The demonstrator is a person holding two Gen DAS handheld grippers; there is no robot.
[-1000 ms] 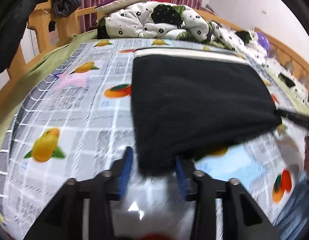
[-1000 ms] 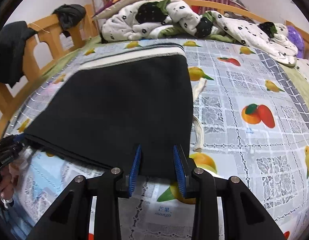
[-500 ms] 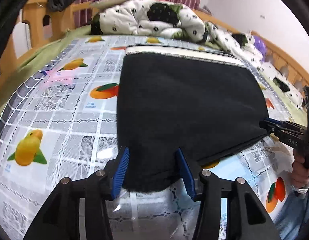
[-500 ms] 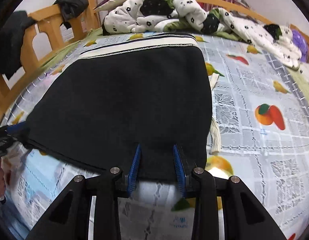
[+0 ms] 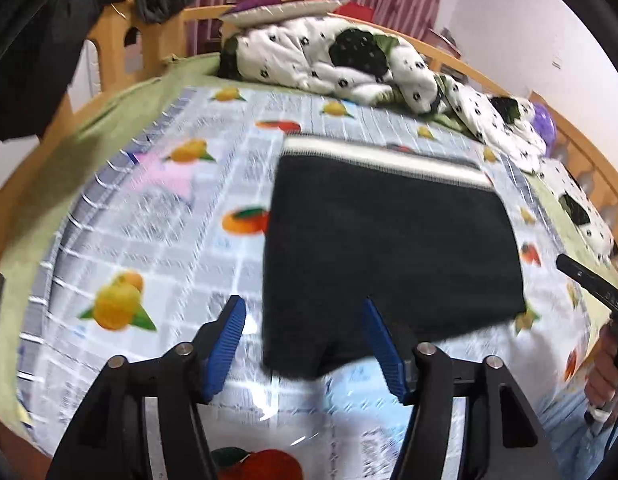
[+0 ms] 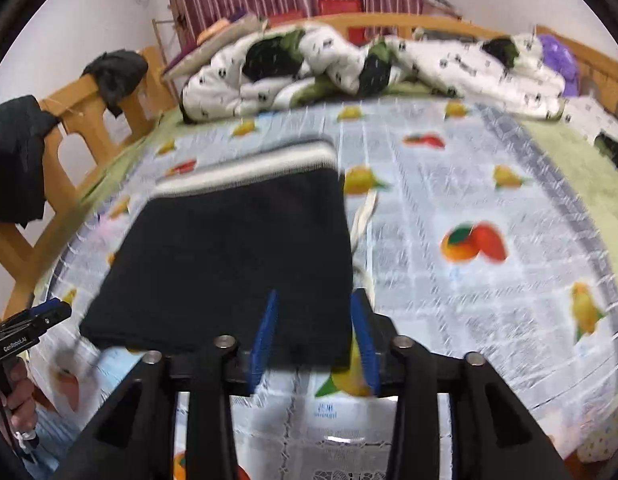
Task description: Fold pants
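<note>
Pants: the black pants (image 5: 389,248) lie folded on the fruit-print sheet (image 5: 157,240) of the bed, white waistband (image 5: 385,158) at the far edge.
Left gripper (image 5: 303,344): jaws have just been opening and stand apart; the near left corner shows between them, not pressed.
Right gripper (image 6: 315,338): jaws have also just been opening, apart, near right corner unpinched.
Step, as I judge: letting go after a fold.
Advice: lift both grippers straight away, so the pads do not drag the corners.
Risk: the drawstring (image 6: 363,216) sticks out at the right side.
</note>
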